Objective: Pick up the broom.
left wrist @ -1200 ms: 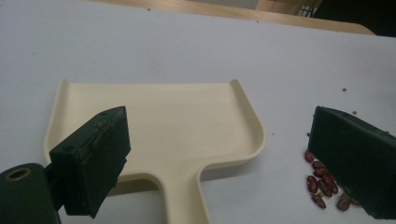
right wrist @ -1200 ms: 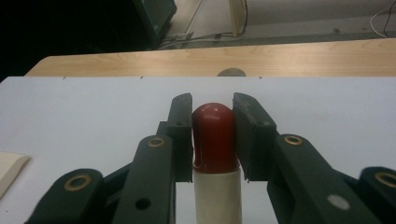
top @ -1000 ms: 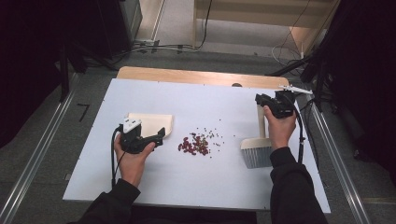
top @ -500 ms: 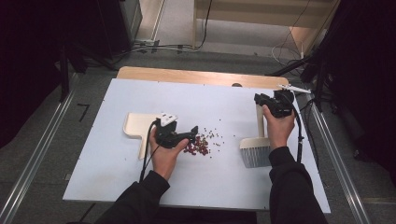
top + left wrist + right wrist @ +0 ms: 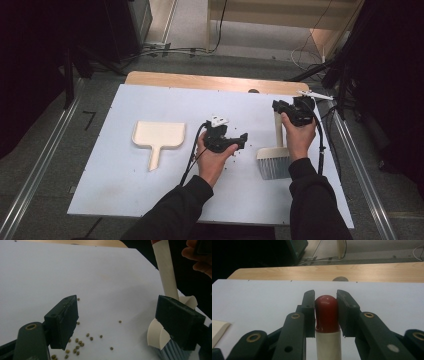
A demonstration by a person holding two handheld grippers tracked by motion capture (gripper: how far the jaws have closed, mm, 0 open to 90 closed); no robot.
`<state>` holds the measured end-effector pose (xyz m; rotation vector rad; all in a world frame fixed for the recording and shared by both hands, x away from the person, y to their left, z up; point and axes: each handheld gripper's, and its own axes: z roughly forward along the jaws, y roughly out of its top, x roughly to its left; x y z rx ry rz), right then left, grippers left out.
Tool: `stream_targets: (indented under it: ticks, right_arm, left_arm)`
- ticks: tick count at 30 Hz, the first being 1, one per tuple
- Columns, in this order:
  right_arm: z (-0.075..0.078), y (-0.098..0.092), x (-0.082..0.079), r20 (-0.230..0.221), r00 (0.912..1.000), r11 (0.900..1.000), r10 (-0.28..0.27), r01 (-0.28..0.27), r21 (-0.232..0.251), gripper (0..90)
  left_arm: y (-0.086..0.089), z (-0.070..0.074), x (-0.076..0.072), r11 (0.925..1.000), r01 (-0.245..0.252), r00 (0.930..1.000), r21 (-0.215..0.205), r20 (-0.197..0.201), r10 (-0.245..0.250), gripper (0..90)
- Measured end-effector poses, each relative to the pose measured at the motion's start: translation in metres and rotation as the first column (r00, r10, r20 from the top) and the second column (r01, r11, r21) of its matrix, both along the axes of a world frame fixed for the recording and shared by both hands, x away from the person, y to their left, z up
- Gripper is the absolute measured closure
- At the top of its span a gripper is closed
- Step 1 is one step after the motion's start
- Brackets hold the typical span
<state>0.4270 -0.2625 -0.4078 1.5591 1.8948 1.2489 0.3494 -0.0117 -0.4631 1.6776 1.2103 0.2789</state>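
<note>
right tool (image 5: 325, 315) clamped on light, stiff brush (image 5: 274, 159) at its red handle tip, lower right of frame; left tool (image 5: 120, 322) wide, empty, jaws just been closing.

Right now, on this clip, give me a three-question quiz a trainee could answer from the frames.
1. True or false: the right gripper is shut on the brush handle's red tip.
2. What lies on the table between the dustpan and the brush: A) scattered beans, B) a sponge, C) a cup?
3. Is anything between the left gripper pads?

Key: 1 true. 2 A. 3 No; its jaws have just been closing, with nothing gripped.
</note>
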Motion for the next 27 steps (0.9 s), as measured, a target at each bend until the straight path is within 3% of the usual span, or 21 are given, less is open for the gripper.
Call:
stream_targets:
  ticks: [11, 27]
  right_arm:
    - [0.001, -0.002, 0.0, 0.004, 1.0, 1.0, -0.002, 0.002, 0.002, 67.7]
    - [0.002, -0.003, -0.002, 0.006, 1.0, 1.0, 0.005, -0.005, 0.003, 67.7]
  left_arm:
    - [-0.042, -0.001, 0.018, 0.998, 0.061, 0.9979, -0.015, -0.02, -0.062, 21.6]
    - [-0.071, -0.001, 0.031, 0.9918, 0.113, 0.9928, -0.059, -0.034, -0.115, 31.0]
